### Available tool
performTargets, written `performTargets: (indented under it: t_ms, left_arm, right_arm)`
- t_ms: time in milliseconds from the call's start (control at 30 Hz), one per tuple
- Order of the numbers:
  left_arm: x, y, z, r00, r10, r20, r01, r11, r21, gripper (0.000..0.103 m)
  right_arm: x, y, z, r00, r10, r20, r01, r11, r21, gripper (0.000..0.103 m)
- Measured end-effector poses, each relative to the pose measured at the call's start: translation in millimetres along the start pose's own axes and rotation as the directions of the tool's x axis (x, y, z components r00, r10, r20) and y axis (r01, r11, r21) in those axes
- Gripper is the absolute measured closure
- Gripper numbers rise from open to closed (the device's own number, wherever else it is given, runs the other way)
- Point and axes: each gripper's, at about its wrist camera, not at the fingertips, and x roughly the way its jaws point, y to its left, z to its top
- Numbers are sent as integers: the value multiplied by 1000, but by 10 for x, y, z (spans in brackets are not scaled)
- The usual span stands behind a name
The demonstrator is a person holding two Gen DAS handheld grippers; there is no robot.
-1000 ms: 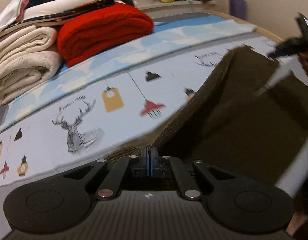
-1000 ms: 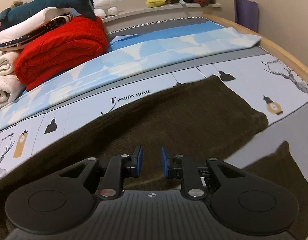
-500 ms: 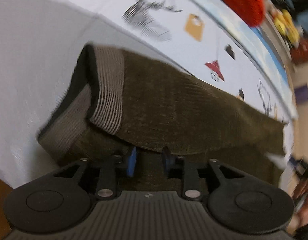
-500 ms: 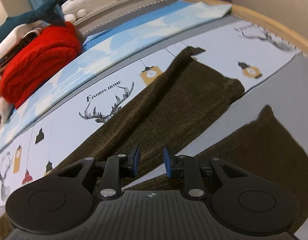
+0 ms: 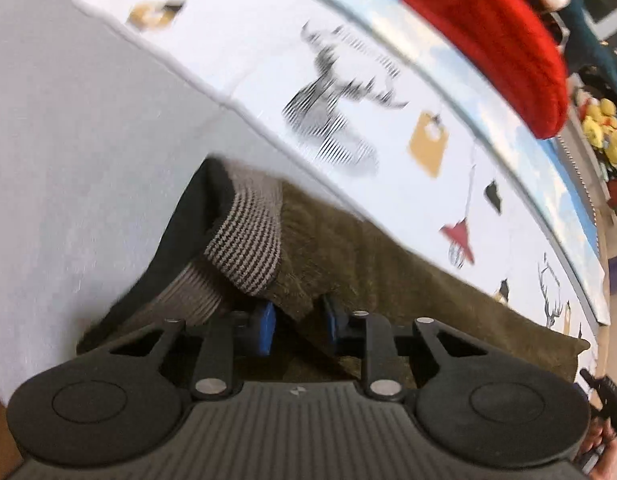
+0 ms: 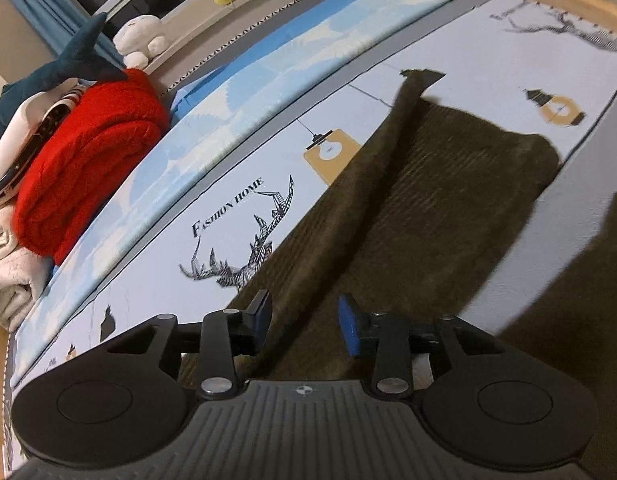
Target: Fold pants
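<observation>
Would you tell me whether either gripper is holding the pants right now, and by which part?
Neither grips. The left gripper, just closing, straddles the pants beside the waistband; the right gripper, opening, is over a leg.

— What lies under the right tool (image 6: 304,324)?
— Dark olive pants (image 6: 420,208), spread on the printed bed sheet (image 6: 236,184). Its blue pads have just been opening, a raised fold between them, ungripped.
— Behind?
— A red blanket (image 6: 84,152).

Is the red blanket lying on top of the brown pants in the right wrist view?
No, the red blanket sits in the pile at the far left of the bed, well apart from the brown pants.
</observation>
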Motion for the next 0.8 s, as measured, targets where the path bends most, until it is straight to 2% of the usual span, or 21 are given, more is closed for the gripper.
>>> performTargets:
  t_ms: [200,300,400,433,467,500,533,567,633,667,700,733,800]
  left_arm:
    - [219,121,31,995,3,-101,-14,994,-104,65]
    - [275,132,50,992,4,-127,-17,995,-102,56]
    - [352,101,61,988,29,-151,-43,995,-91,54]
    - [364,93,63,988,37,-153,-51,995,-89,54]
    - [378,84,69,987,42,-154,-57,994,-89,54]
    - [387,78,75,987,48,-155,-63,994,-89,54]
    - [386,76,73,987,52,-153,-66,994,-88,55]
    - [385,65,73,987,59,-150,-72,994,-84,56]
    - [353,26,70,988,87,-128,-94,994,-53,78]
    - [327,7,73,989,86,-117,-91,995,-39,81]
    - [289,-10,75,992,73,-102,-76,997,-27,89]
    - [254,-27,78,995,59,-87,-60,998,-14,94]
    - [159,-61,72,998,47,-53,-46,999,22,95]
  right_arm:
    - [509,-115,95,999,-48,-24,49,995,88,64]
    - [675,-174,105,998,-47,-34,51,990,128,64]
    - [770,-178,112,999,-47,-24,49,990,133,64]
    - [787,-171,120,999,-48,-17,50,990,130,71]
    - [797,-158,128,999,-45,-11,46,991,123,87]
    - [798,-148,138,999,-41,-9,42,992,117,93]
    - [776,-128,146,999,-43,2,43,993,106,98]
    - [742,-112,160,999,-40,14,39,995,95,99]
    - [608,-73,196,999,-16,50,12,997,76,100]
    - [533,-52,216,998,-7,66,2,998,70,100]
    - [437,-28,232,997,4,80,-9,998,62,100]
    - [349,-11,236,996,13,90,-18,998,54,100]
    - [135,20,222,994,31,107,-34,999,25,100]
